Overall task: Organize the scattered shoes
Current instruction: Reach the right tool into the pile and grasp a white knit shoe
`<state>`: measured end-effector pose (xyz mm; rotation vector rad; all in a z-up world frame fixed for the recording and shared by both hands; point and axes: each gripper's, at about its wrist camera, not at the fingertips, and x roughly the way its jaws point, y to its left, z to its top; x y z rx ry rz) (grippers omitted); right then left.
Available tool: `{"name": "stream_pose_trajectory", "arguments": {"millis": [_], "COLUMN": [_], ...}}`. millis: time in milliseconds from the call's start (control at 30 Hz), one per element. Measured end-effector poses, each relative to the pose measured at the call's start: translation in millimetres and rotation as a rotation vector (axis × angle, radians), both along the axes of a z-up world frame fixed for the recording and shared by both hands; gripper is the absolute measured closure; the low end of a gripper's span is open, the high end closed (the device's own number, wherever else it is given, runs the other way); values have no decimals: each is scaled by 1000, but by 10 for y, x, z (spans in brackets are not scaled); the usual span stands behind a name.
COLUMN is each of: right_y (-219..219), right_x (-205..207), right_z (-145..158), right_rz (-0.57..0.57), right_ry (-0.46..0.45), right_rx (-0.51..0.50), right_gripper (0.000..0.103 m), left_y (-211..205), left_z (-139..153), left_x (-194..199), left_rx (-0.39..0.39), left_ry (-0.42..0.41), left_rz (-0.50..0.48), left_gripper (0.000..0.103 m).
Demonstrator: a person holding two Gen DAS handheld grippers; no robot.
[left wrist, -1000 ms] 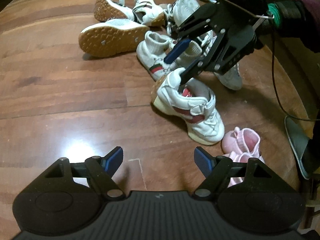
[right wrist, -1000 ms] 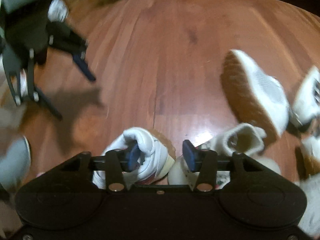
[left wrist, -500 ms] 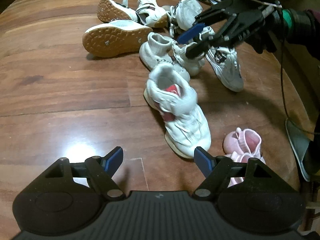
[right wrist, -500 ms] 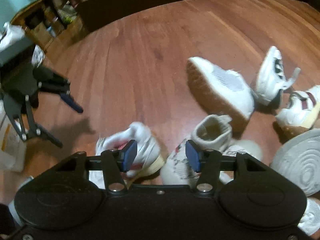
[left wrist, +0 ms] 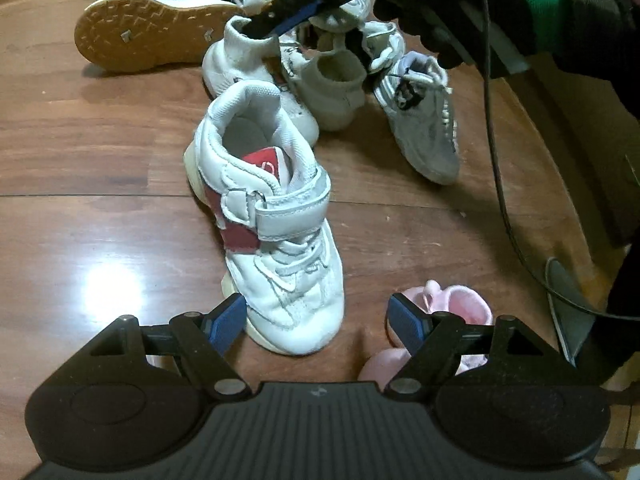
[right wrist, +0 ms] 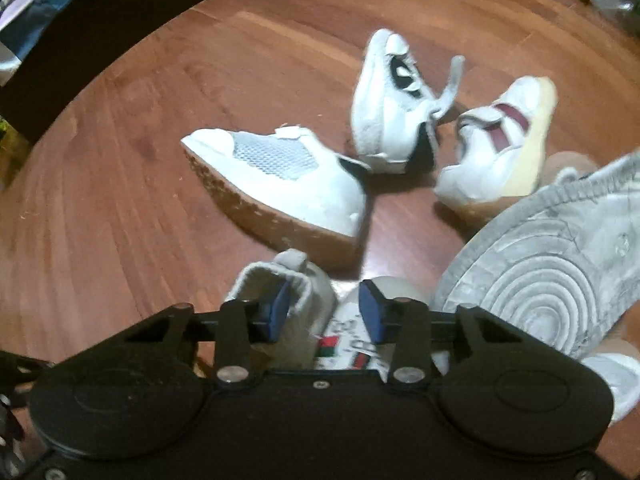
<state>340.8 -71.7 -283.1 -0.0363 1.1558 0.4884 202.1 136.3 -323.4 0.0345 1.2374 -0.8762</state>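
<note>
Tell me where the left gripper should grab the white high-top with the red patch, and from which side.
Grip the padded collar at the heel of the white high-top, coming down from above. It stands upright on its sole with the mouth open, so one finger of the open left gripper could go inside and one behind the heel. The toe looks too broad.

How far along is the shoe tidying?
Barely begun. One white-and-red high-top stands upright, apart from the heap, its toe between the fingers of the open left tool. In hand: the right tool has been closing around the collar of a sock-style sneaker, one finger inside, not yet gripping. Left: the other white shoes, several on their sides, and the pink slippers.
</note>
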Motion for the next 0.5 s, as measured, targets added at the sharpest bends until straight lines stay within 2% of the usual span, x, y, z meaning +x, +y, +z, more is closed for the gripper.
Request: {"name": "stream_pose_trajectory", "arguments": {"millis": [133, 267, 300, 333, 400, 500], "right_y": [142, 163, 155, 147, 126, 71], "right_x": [14, 40, 43, 46, 50, -7], "right_z": [-57, -164, -164, -164, -149, 0], "right_rz": [66, 64, 57, 51, 42, 44], "right_ry": [-11, -16, -17, -19, -23, -78], "right_rx": [-54, -85, -78, -71, -49, 1], "right_gripper": [64, 64, 80, 87, 91, 92], "left_y": [71, 16, -6, -41, -95, -184], "left_z": [-37, -66, -70, -70, -57, -25], "left_x": [84, 91, 89, 79, 56, 9], "left_rx": [-4, -18, -24, -30, -52, -65], "left_ry": [13, 35, 44, 56, 65, 59], "left_rz": [53, 58, 59, 51, 30, -2], "left_gripper": [25, 25, 25, 25, 25, 25]}}
